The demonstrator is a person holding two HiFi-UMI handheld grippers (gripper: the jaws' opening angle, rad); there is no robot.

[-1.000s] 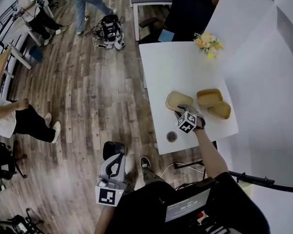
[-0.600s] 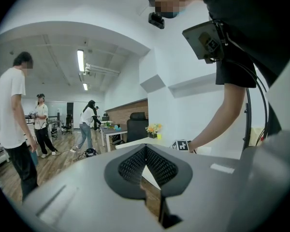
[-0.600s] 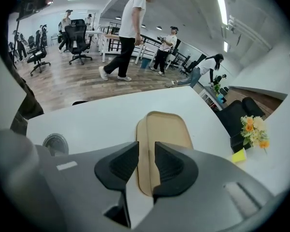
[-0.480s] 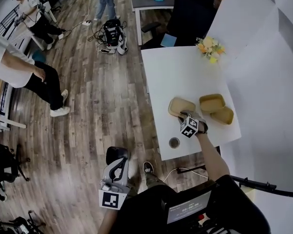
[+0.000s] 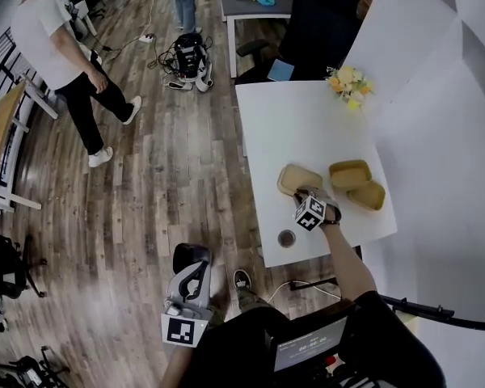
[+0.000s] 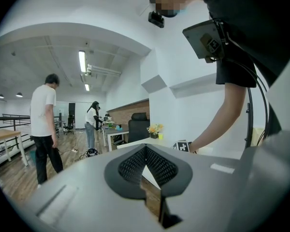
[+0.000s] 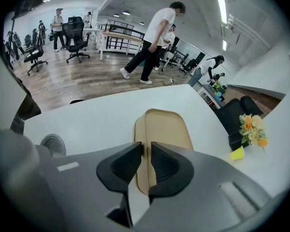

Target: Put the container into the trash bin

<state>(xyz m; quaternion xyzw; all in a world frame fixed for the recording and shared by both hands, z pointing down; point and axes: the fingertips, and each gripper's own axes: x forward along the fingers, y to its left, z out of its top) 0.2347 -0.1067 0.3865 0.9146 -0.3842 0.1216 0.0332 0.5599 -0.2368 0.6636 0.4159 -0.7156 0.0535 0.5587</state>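
One tan container (image 5: 296,178) lay on the white table (image 5: 291,120), at about three o'clock from the middle of the head view. The right gripper (image 5: 305,192) pointed down at it. Its jaws were closing with the container's near rim between them, the pads not yet pressing. A second tub (image 5: 349,173) and a third tub (image 5: 367,194) sat near it at three o'clock. The left gripper (image 5: 191,255), at seven o'clock over the wooden floor (image 5: 162,160), was clenched on nothing. Flowers (image 5: 346,78) stood at the table's one o'clock corner.
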